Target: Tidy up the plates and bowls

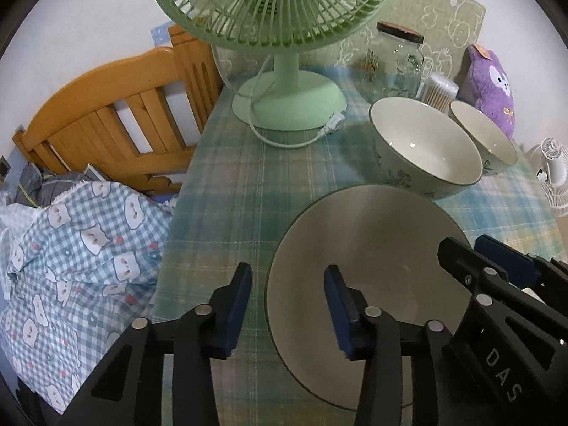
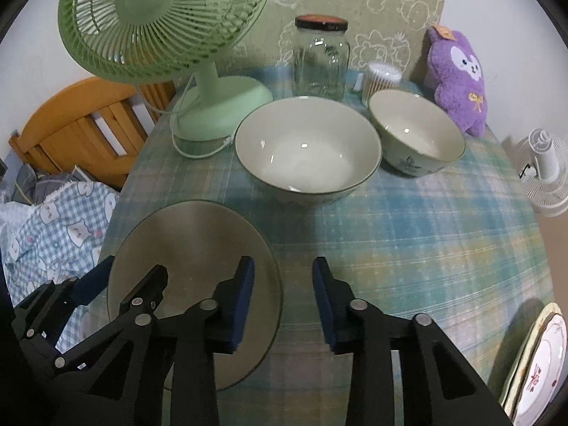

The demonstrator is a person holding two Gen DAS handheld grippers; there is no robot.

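Both open, empty grippers, left gripper (image 1: 287, 301) and right gripper (image 2: 284, 296), flank the near plate (image 2: 195, 248); bowls (image 2: 307, 149) seemingly unstacked, sorting barely begun.

Two bowls (image 2: 307, 149) (image 2: 416, 135) are counted, one grey plate (image 2: 191, 248), and stacked plates (image 2: 539, 365) whose number cannot be told. Two fans (image 2: 159, 28) (image 2: 545, 170), one jar (image 2: 321, 58), one plush toy (image 2: 458, 78) and one swab box (image 2: 381, 81) are seen.

Stacked plates (image 2: 539, 365) cropped by the right edge; fan (image 1: 273, 3) head cut off above; grey plate's (image 1: 358, 266) near rim hidden behind fingers (image 1: 339, 305).
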